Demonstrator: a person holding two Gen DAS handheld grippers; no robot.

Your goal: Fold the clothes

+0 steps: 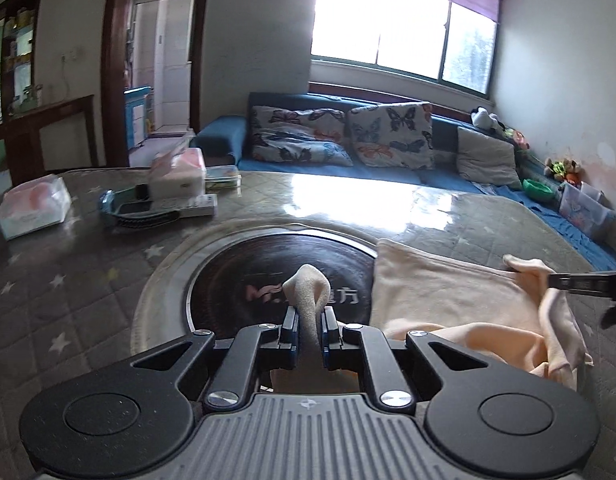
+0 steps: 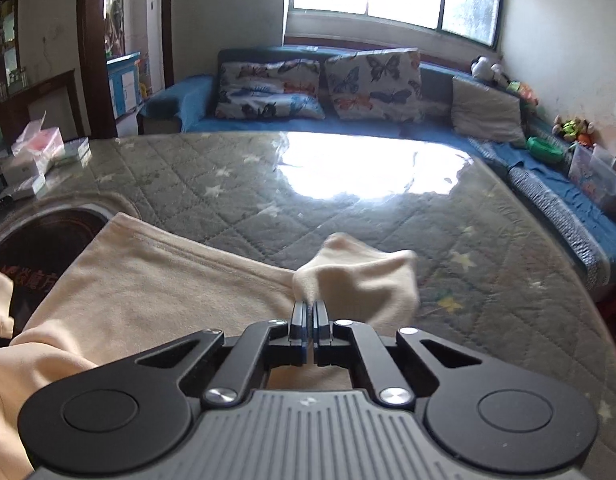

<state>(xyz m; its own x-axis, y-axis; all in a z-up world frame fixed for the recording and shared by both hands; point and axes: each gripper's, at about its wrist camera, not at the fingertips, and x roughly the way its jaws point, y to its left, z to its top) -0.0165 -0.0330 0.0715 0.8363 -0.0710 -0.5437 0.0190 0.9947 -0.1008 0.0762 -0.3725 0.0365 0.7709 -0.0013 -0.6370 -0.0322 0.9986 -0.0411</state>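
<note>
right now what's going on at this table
A person is folding a cream garment on a quilted table, with a handheld gripper in each hand. The left gripper is shut on one bunched corner, held over the dark round cooktop set in the table. The right gripper is shut on another corner further right. Between them part of the cloth lies flat and part sags in loose folds, so the fold is not yet laid down.

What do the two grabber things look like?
Both the left gripper and right gripper are matt black metal, with two thin flat fingers, jointed link bars on silver screws, two round discs and a grey ribbed plate. The left's pads look blue-edged.
</note>
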